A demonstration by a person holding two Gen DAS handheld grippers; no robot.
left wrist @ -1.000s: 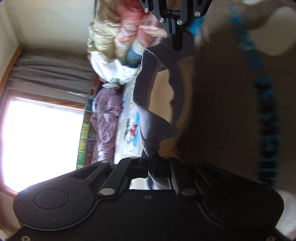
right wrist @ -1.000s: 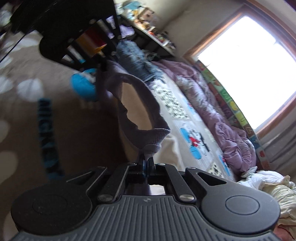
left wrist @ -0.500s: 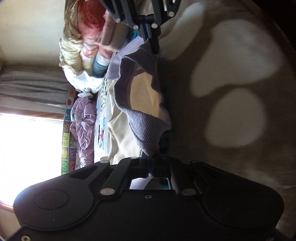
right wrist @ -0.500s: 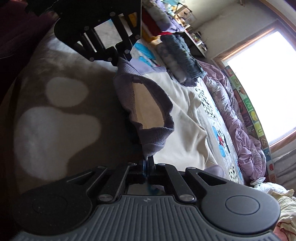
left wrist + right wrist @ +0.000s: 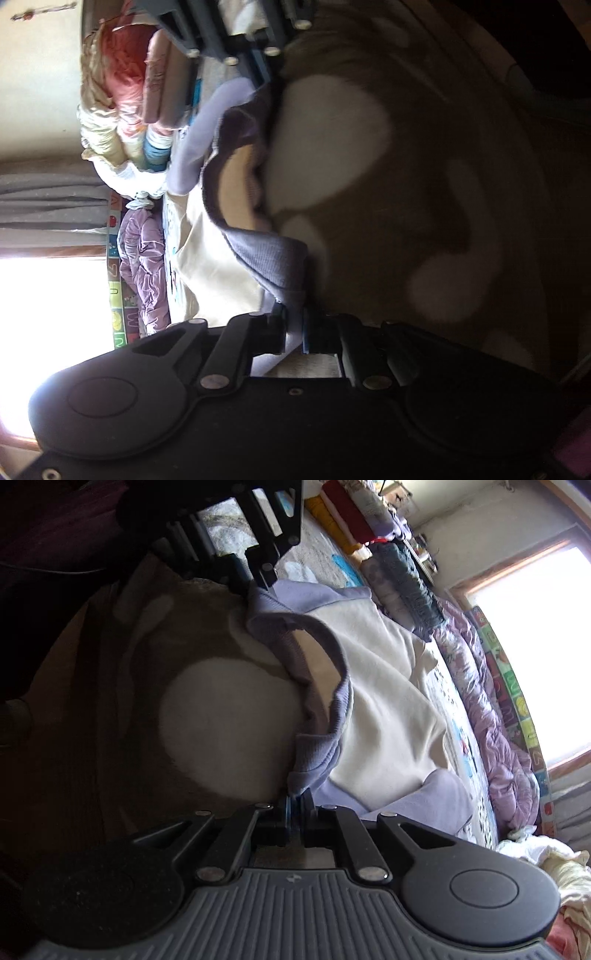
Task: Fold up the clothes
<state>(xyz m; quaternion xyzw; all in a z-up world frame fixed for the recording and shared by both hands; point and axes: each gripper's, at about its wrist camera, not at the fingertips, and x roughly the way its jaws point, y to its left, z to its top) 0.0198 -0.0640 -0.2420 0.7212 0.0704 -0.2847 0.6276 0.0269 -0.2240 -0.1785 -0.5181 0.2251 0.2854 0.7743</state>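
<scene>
I have the sweatshirt (image 5: 388, 701) by its ribbed purple collar (image 5: 317, 746), my right tool (image 5: 295, 805) clenched on one end and my left tool (image 5: 293, 325) clenched on the other. Its cream body lies ahead on the bed. Brown spotted blanket (image 5: 221, 716) spreads beside both tools; folded stacks (image 5: 402, 576) sit far beyond.

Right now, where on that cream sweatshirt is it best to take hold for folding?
At the ribbed purple collar, one end each, coming in along its edge from opposite sides. The thick band bunches firmly; both the left gripper and right gripper pinch it there.
</scene>
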